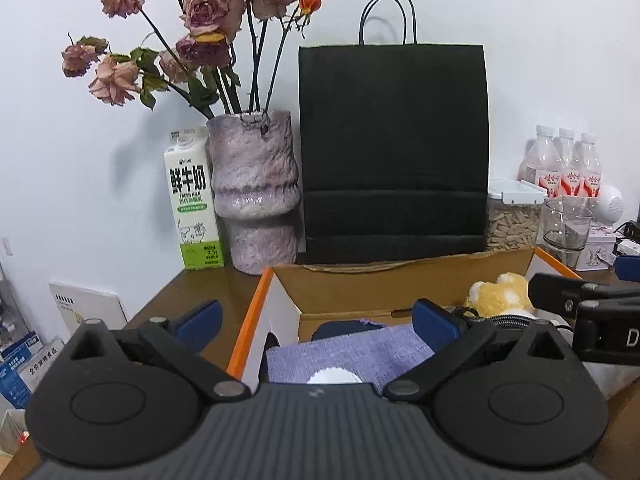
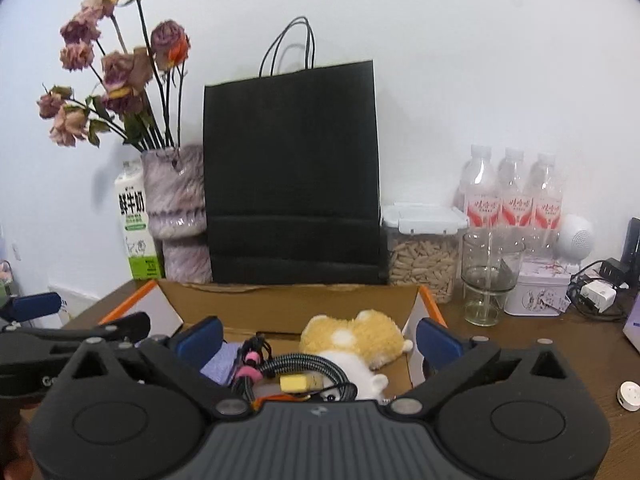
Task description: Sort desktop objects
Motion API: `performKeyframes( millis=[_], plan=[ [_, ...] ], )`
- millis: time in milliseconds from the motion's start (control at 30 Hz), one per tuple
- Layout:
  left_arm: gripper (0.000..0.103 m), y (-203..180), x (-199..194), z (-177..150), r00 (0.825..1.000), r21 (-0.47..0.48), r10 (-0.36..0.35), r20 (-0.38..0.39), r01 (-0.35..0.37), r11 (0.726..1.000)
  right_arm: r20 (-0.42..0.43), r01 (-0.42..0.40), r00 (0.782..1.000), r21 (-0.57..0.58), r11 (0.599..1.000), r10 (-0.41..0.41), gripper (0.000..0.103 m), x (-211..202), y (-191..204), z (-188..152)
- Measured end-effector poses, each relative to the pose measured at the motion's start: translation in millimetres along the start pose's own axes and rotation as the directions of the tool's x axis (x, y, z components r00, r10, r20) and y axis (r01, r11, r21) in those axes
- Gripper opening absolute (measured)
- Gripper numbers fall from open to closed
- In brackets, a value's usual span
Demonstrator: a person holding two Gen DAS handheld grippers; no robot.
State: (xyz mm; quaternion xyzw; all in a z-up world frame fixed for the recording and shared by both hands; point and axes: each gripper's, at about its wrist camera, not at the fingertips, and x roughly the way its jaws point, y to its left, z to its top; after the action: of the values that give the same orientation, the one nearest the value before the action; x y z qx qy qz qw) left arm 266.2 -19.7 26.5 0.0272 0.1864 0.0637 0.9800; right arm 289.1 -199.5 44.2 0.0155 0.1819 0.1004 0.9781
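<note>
An open cardboard box (image 1: pixel 360 284) with orange-edged flaps stands on the brown desk; it also shows in the right wrist view (image 2: pixel 296 304). Inside lie a purple cloth (image 1: pixel 352 354), a yellow and white plush toy (image 2: pixel 356 338), and a coiled braided cable (image 2: pixel 296 364) with pink ties. My left gripper (image 1: pixel 320 322) is open and empty above the box's left side. My right gripper (image 2: pixel 320 340) is open and empty above the box, over the cable and plush. The plush also shows in the left wrist view (image 1: pixel 500 294).
Behind the box stand a black paper bag (image 2: pixel 292 176), a purple vase of dried roses (image 1: pixel 254 192), and a milk carton (image 1: pixel 194 204). To the right are a seed container (image 2: pixel 424 256), a glass (image 2: pixel 488 276), three bottles (image 2: pixel 514 196), a tin (image 2: pixel 540 292), chargers (image 2: pixel 596 292) and a small white disc (image 2: pixel 632 396).
</note>
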Motion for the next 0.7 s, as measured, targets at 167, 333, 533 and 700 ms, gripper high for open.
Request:
performKeyframes(
  millis=[167,333,533,700],
  plan=[
    [0.103,2,-4,3,1.000,-0.008,0.005,0.005,-0.005,1.000,-0.005,-0.018,1.000,-0.013,1.000,0.018,0.103,-4,5,3],
    [0.103,3,-8,6,1.000,-0.026,0.007,0.009,-0.006,1.000,-0.006,-0.023,1.000,-0.011,1.000,0.023,0.103,-8,8,4],
    [0.103,3,-25,3,0.999,-0.032,0.033,0.020,-0.032,0.999,-0.015,-0.020,1.000,-0.012,1.000,0.020,0.103,-22,10,5],
    [0.103,1,-53,-5,0.998,-0.007,0.041,0.043,-0.041,0.999,-0.028,-0.016,0.999,-0.012,1.000,0.016,0.103,-46,11,-1]
  ],
)
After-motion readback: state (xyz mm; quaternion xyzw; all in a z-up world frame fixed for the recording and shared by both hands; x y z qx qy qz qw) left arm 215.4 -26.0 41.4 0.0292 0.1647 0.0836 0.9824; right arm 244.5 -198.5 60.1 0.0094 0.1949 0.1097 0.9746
